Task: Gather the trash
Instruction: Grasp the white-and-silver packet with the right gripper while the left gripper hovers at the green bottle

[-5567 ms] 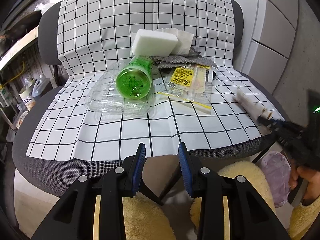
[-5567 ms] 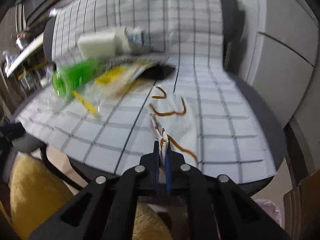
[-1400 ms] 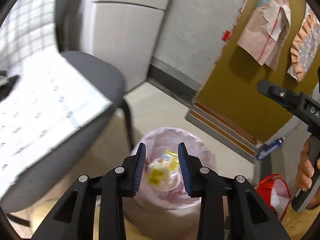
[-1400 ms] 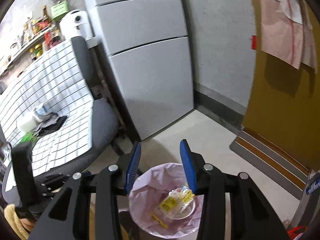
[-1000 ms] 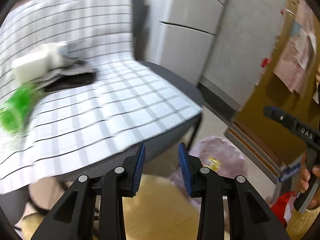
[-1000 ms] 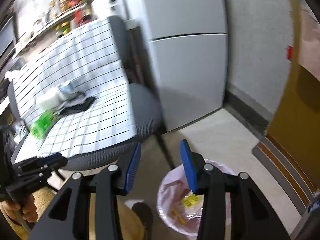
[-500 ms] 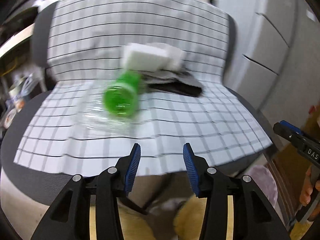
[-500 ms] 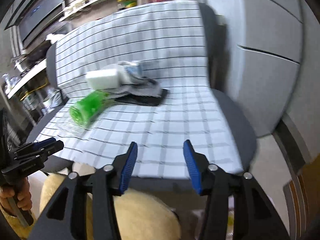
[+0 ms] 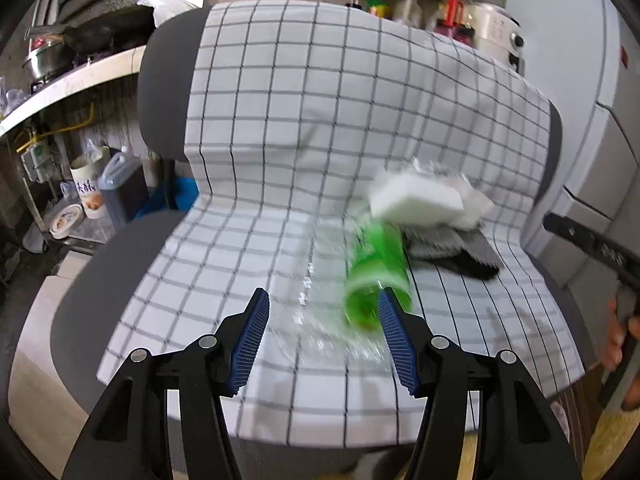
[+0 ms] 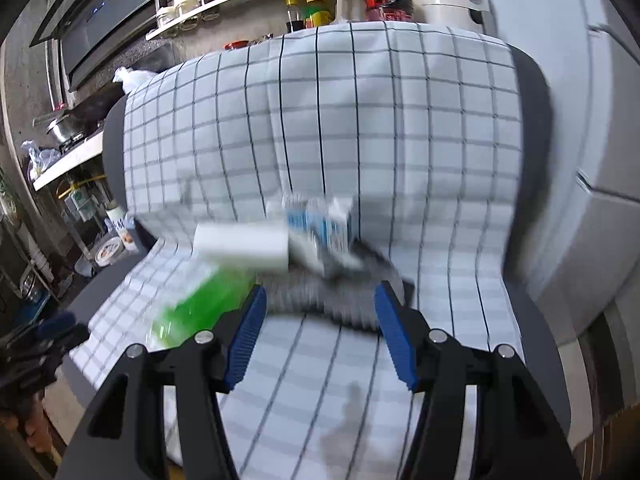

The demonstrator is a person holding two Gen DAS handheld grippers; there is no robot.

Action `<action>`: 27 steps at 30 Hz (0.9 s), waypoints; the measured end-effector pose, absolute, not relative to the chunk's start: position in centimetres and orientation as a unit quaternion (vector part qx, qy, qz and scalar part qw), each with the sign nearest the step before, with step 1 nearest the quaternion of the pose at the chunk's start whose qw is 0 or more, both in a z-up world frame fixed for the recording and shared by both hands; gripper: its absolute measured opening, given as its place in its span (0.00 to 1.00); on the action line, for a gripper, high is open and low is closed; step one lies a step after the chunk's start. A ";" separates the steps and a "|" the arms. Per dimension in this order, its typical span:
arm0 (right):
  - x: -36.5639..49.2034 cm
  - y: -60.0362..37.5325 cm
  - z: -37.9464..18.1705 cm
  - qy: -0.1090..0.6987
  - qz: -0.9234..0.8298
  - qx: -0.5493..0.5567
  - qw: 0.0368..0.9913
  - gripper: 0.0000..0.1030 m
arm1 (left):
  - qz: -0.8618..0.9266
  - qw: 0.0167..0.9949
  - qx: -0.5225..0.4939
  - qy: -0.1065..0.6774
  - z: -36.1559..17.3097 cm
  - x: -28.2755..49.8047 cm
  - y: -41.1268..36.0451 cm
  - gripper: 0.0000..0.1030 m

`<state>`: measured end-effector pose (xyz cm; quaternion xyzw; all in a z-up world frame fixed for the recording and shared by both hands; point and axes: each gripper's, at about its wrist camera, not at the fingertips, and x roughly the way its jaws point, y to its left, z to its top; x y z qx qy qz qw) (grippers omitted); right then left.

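Observation:
A green plastic bottle (image 9: 376,276) lies on a clear plastic container (image 9: 320,316) on the checked cloth (image 9: 248,248) over the chair seat. Behind it are a white sponge block (image 9: 416,202), crumpled tissue (image 9: 472,204) and a grey-black rag (image 9: 456,248). My left gripper (image 9: 322,340) is open and empty, just in front of the bottle and container. My right gripper (image 10: 318,332) is open and empty, close before the rag (image 10: 332,300); the bottle (image 10: 200,308), sponge (image 10: 244,246) and a blue-white packet (image 10: 320,228) show there, blurred.
The grey chair (image 9: 80,280) carries the checked cloth up its back. A kitchen counter (image 9: 60,88) with pots and floor clutter (image 9: 92,196) lie to the left. A grey cabinet (image 10: 600,160) stands right. The right gripper's handle (image 9: 600,248) shows at the right edge.
Both grippers have swung from the pink-lined bin back to the chair, moved in closer to the trash pile, and opened wider. Both stay empty.

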<state>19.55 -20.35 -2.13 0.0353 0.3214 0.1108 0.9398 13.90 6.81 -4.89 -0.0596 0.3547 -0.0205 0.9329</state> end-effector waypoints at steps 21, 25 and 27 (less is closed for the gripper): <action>37.6 -17.0 -6.4 0.376 0.210 -0.031 0.902 0.61 | -0.030 0.916 -0.055 0.396 -6.9 24.1 5.9 0.56; 35.7 -16.0 -7.5 0.382 0.216 -0.095 0.894 0.63 | -0.027 0.914 -0.051 0.403 -7.3 25.2 5.6 0.56; 35.0 -15.1 -8.2 0.382 0.202 -0.136 0.891 0.63 | -0.026 0.911 -0.050 0.408 -7.5 25.5 5.4 0.56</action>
